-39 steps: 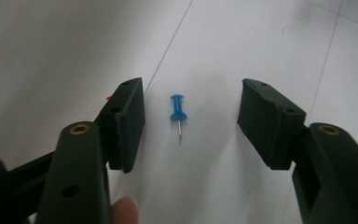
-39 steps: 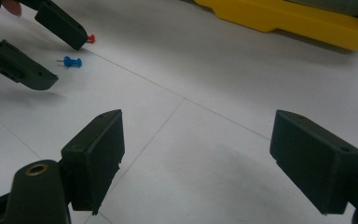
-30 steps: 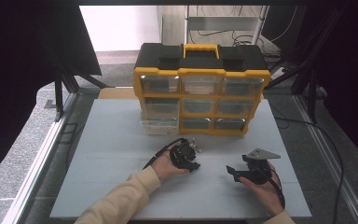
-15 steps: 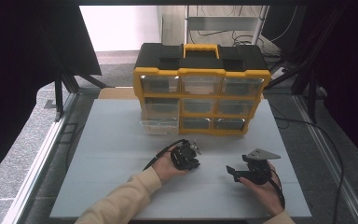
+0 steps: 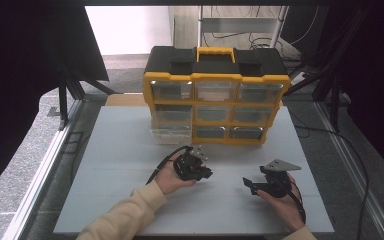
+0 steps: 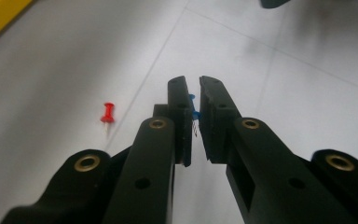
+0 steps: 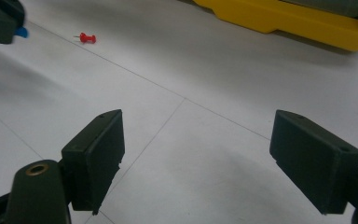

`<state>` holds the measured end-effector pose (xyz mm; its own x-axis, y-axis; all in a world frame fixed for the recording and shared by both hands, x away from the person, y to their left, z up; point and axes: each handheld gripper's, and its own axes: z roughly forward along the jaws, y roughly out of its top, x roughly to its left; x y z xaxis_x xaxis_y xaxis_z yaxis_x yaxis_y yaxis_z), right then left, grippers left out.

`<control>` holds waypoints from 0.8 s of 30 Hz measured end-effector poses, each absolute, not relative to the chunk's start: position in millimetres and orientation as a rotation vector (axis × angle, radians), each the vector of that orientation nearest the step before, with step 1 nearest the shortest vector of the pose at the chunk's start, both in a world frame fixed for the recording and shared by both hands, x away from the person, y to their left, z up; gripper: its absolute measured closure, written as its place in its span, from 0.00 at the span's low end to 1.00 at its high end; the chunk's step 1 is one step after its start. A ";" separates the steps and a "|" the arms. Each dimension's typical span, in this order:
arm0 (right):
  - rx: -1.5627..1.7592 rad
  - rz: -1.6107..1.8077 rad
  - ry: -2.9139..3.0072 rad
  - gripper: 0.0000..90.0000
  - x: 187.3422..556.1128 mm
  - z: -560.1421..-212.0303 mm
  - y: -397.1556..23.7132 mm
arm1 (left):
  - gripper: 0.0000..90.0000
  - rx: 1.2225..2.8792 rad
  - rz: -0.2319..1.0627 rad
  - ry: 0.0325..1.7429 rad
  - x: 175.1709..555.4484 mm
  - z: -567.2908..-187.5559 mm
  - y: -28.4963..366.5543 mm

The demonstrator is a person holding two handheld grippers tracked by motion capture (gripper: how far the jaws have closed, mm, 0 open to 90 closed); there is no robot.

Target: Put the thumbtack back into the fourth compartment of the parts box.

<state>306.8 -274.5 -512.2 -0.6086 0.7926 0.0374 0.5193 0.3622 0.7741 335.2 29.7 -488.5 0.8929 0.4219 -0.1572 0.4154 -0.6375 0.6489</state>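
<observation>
Blue pushpin (image 6: 192,106) pinched between left gripper (image 6: 192,86) fingers; red pushpin (image 6: 107,113) lies beside.

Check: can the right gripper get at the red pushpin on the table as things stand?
Probably yes. The right gripper is open, and the red pushpin lies loose on bare table ahead of it. The left gripper, close beside the pin, might crowd the approach.

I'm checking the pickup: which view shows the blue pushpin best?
The left gripper view: the blue pushpin sits close up between the left gripper jaws, pin visible. The right gripper view catches a blue sliver at the far gripper. In the high view it's too small to make out.
</observation>
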 end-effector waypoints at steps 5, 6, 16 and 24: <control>1.153 1.111 2.287 0.20 307.0 -512.6 -273.9 | 0.92 2.297 0.009 0.606 325.6 -480.5 41.7; 1.154 1.110 2.288 0.20 307.0 -512.7 -273.8 | 0.92 2.297 0.009 0.606 325.6 -480.5 41.7; 1.157 1.109 2.285 0.20 307.0 -512.8 -273.6 | 0.92 2.205 0.046 0.600 307.0 -461.6 73.3; 1.155 1.109 2.281 0.20 306.9 -512.4 -273.8 | 0.92 2.134 0.070 0.608 296.7 -447.3 97.5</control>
